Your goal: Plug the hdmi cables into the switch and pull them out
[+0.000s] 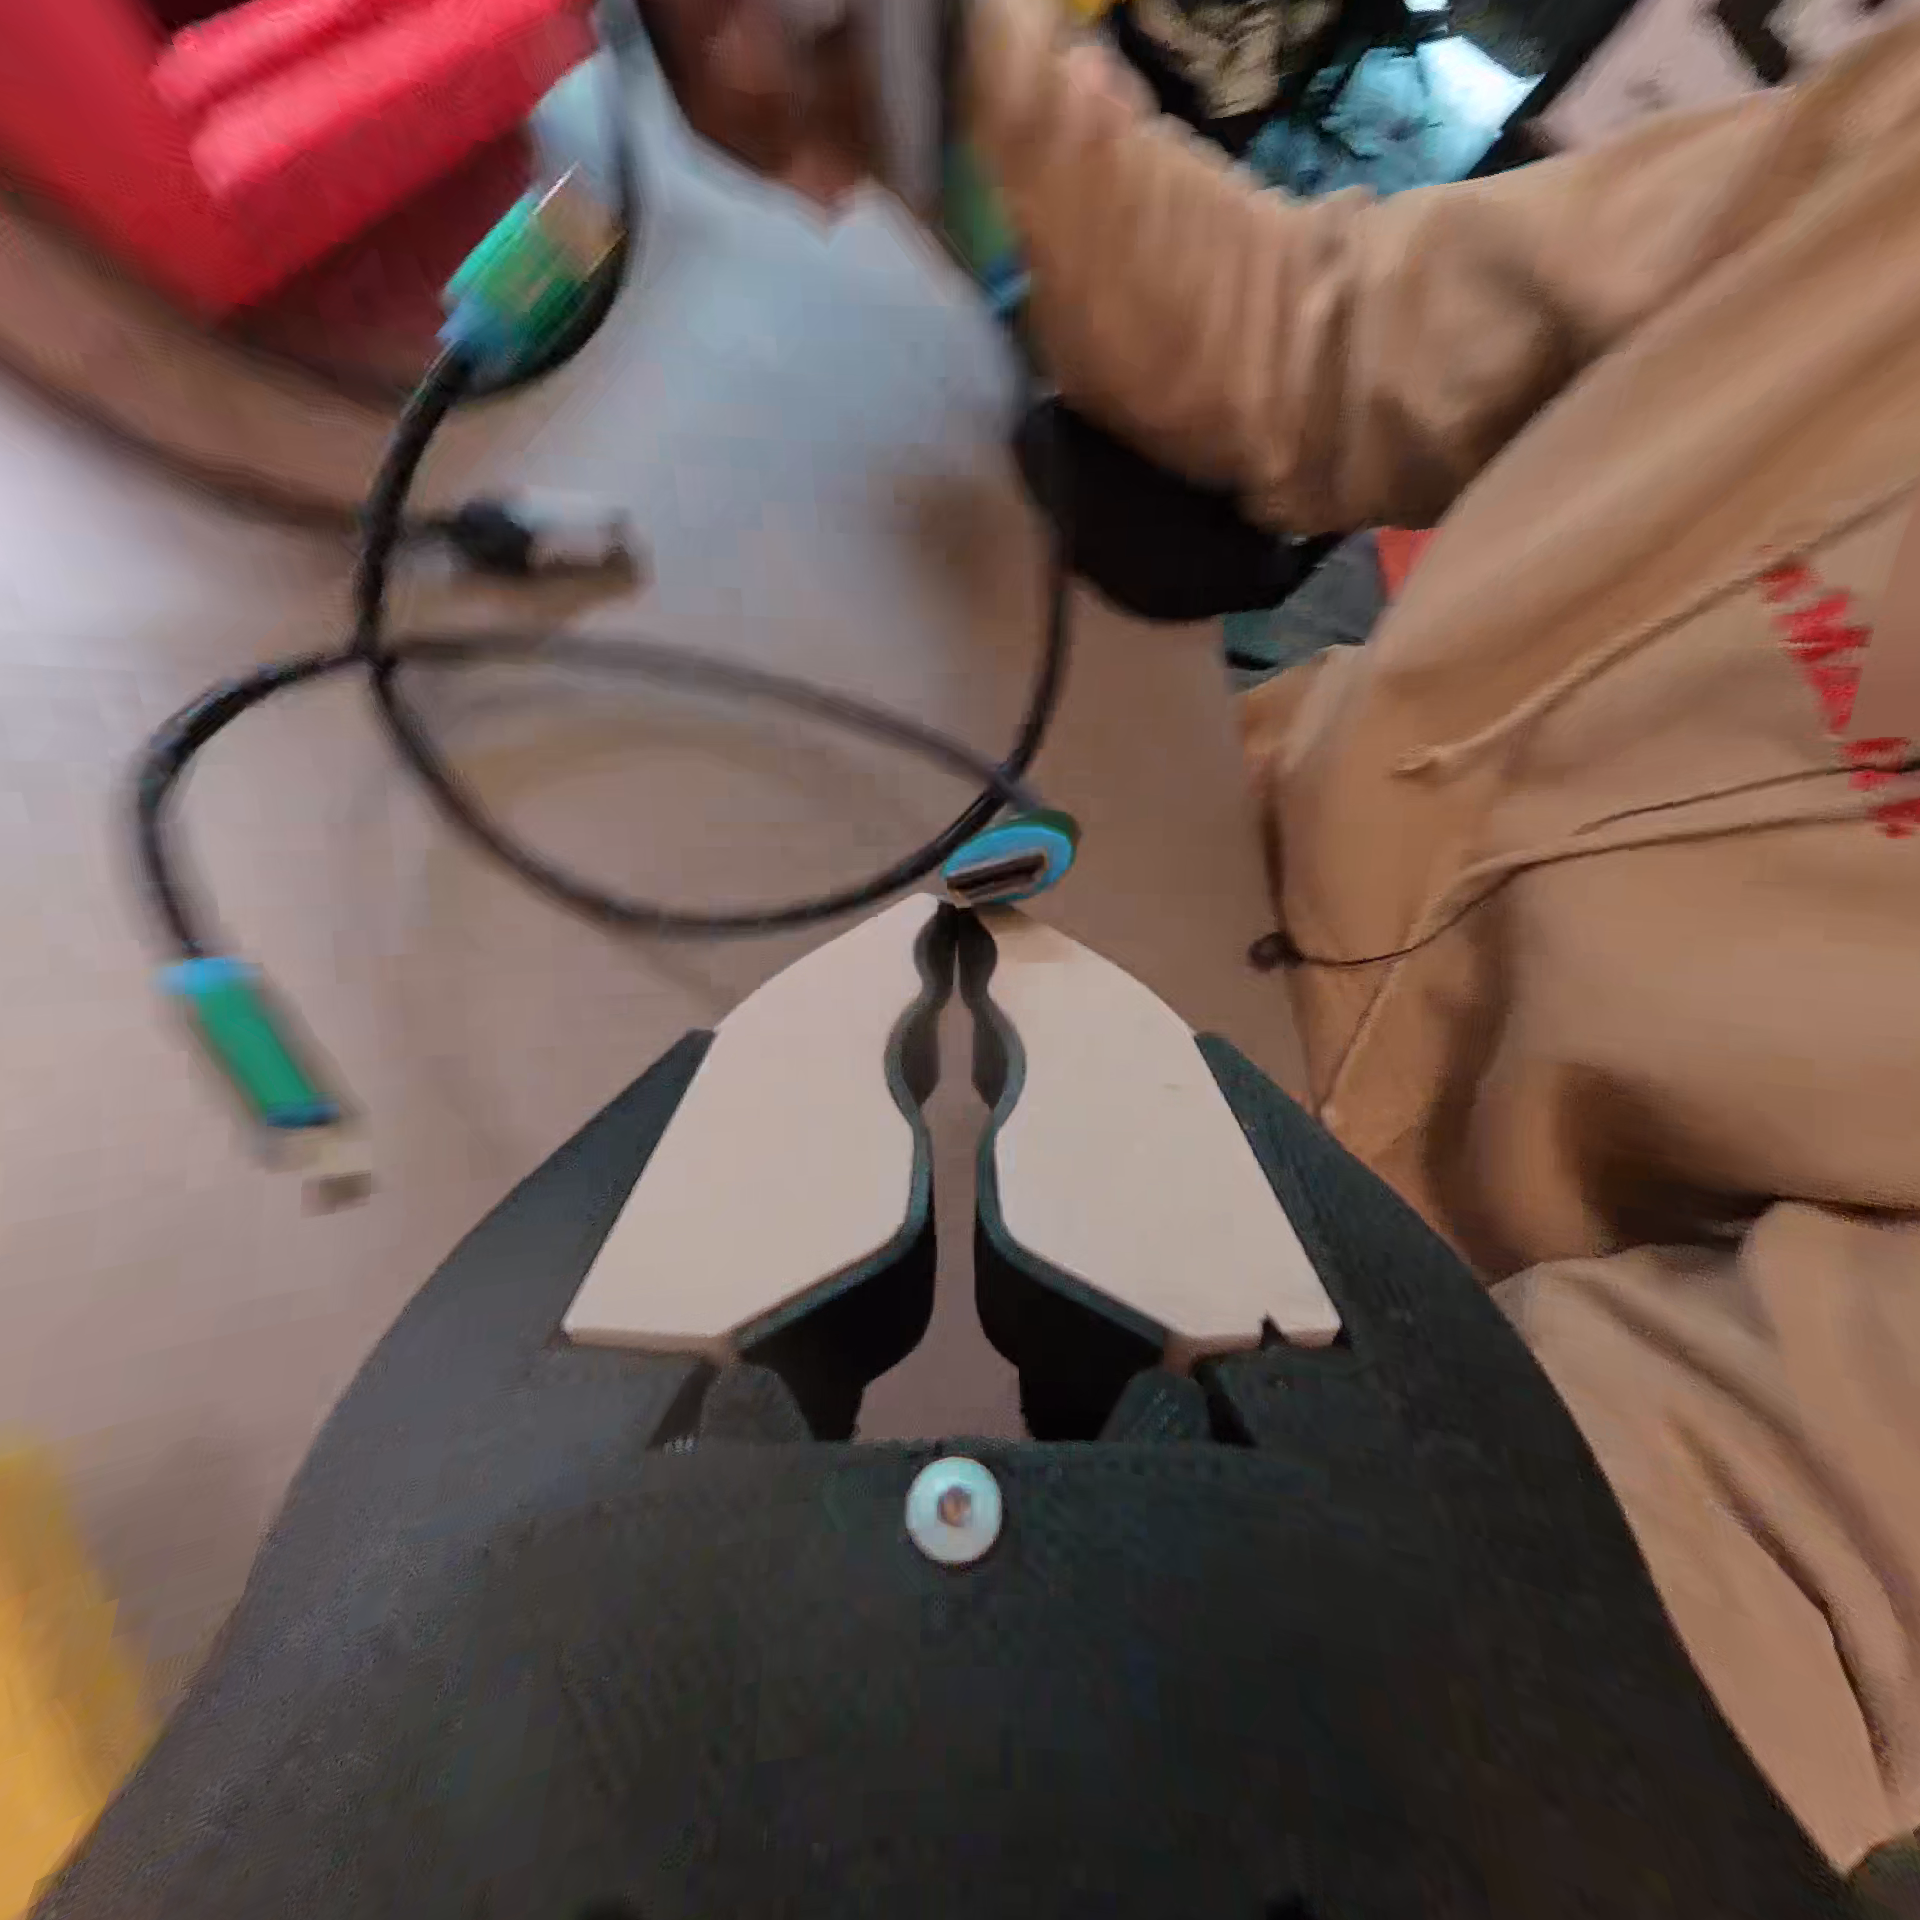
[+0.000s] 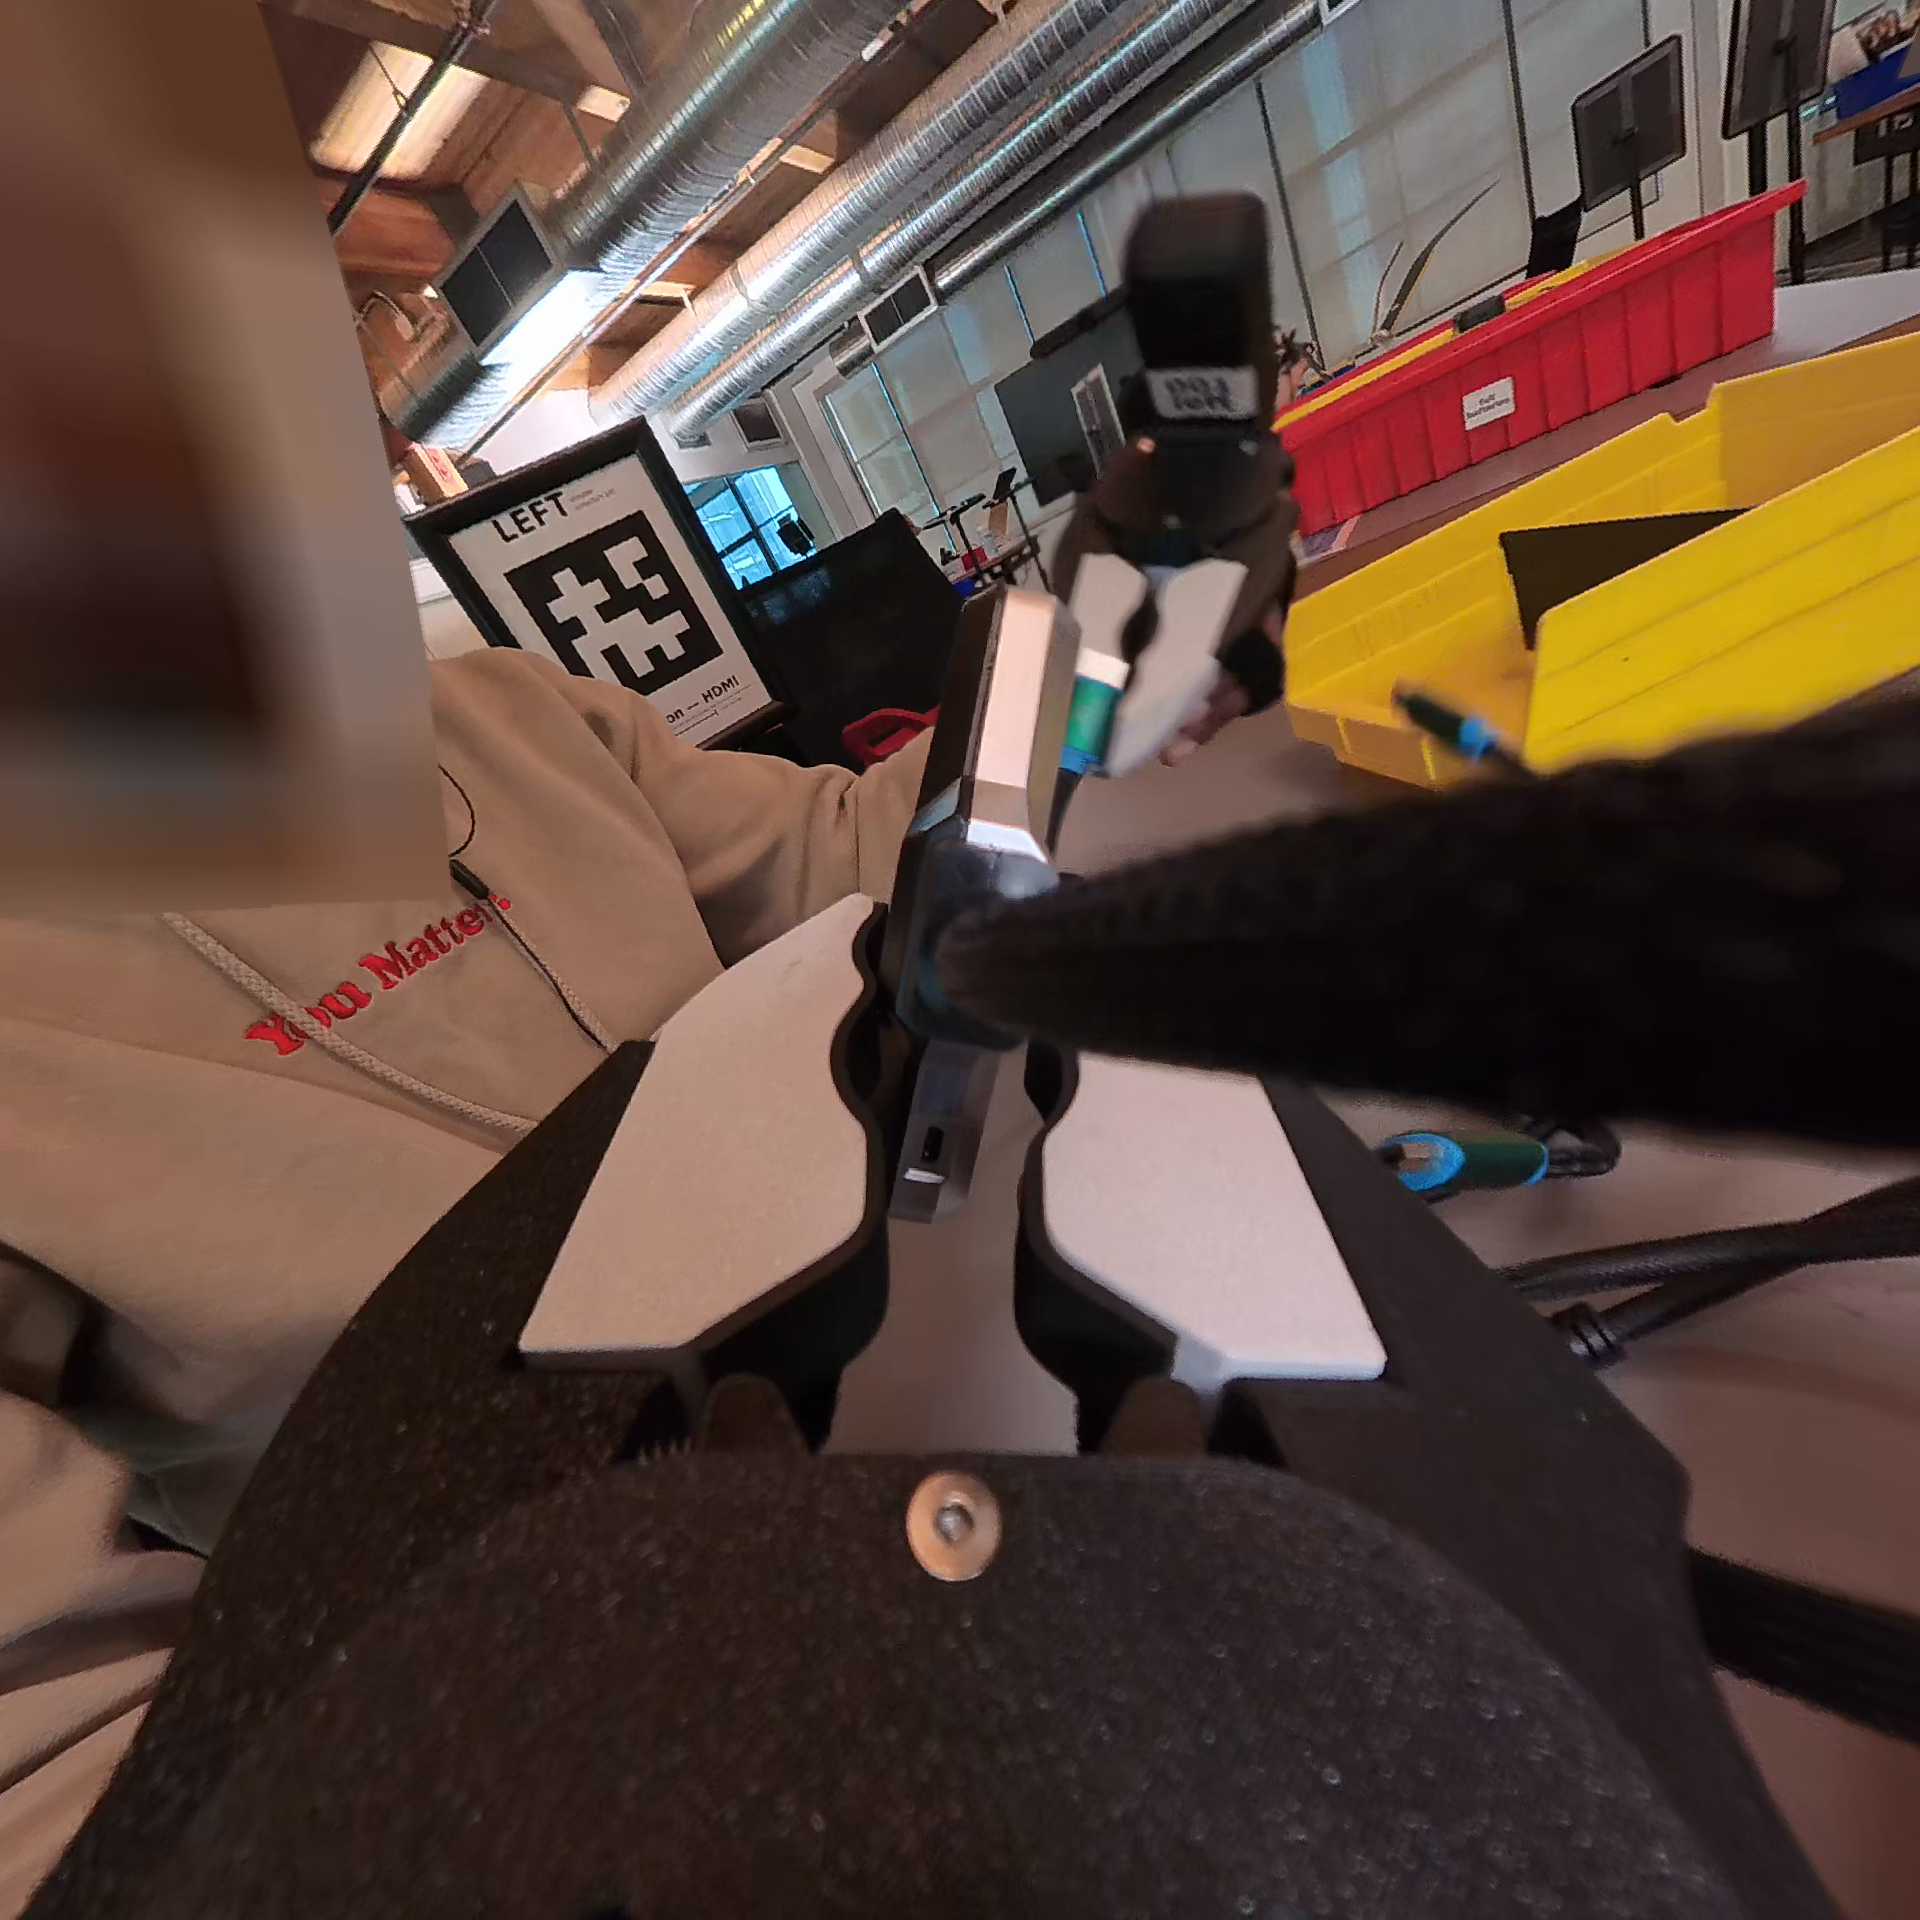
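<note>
My right gripper (image 2: 951, 1049) is shut on the silver HDMI switch (image 2: 1018, 686) and holds it upright above the table. A thick black braided cable (image 2: 1455, 935) with a blue collar is plugged into the switch and runs off to the right. My left gripper (image 1: 954, 916) is shut, and its tips pinch a green and blue HDMI plug (image 1: 1008, 868) whose black cable loops over the table. In the right wrist view the left gripper (image 2: 1127, 727) holds this plug (image 2: 1093, 712) right against the far side of the switch. The switch does not show in the left wrist view.
Loose green and blue plugs lie on the table (image 1: 260, 1049) (image 1: 530, 270) (image 2: 1465, 1158). A yellow bin (image 2: 1558, 582) and a red bin (image 2: 1538, 364) stand to the right. A person in a tan hoodie (image 2: 312, 1039) sits close. A marker board (image 2: 613, 603) stands behind. Across from one pair of fingers to the other is roughly 20 cm.
</note>
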`<action>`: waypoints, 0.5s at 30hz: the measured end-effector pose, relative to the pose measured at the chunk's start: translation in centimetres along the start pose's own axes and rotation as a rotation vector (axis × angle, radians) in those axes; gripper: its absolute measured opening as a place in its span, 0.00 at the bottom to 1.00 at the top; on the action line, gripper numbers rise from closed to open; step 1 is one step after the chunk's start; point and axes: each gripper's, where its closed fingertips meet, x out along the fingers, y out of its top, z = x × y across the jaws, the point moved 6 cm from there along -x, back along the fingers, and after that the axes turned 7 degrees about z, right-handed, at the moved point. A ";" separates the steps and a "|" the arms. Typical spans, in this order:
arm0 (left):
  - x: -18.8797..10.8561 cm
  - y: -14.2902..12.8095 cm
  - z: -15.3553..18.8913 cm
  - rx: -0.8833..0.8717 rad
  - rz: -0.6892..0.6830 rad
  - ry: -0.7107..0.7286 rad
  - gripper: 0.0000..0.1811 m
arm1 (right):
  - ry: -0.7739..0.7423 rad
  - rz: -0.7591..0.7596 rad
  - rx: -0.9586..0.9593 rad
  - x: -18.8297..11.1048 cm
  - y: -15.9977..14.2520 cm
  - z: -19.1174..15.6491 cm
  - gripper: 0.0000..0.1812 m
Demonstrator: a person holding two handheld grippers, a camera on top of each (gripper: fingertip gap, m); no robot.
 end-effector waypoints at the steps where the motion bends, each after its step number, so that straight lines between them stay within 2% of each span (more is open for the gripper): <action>1: -0.7 -1.2 -1.2 -0.067 -0.013 0.041 0.00 | -0.004 0.003 -0.002 0.0 0.1 0.0 0.13; 4: -2.3 -3.8 -3.8 -0.218 0.008 0.135 0.01 | -0.004 0.011 -0.001 -0.2 0.1 0.0 0.13; 7: -3.7 -4.3 -5.2 -0.273 0.056 0.238 0.02 | -0.007 0.001 -0.002 -0.2 0.1 0.0 0.13; 11: -4.7 -2.5 -5.0 -0.228 0.142 0.346 0.04 | -0.010 0.001 -0.008 -0.3 0.2 -0.1 0.13; 15: -3.8 -0.8 -3.7 -0.147 0.118 0.393 0.07 | -0.009 0.016 -0.014 -0.5 0.5 -0.2 0.13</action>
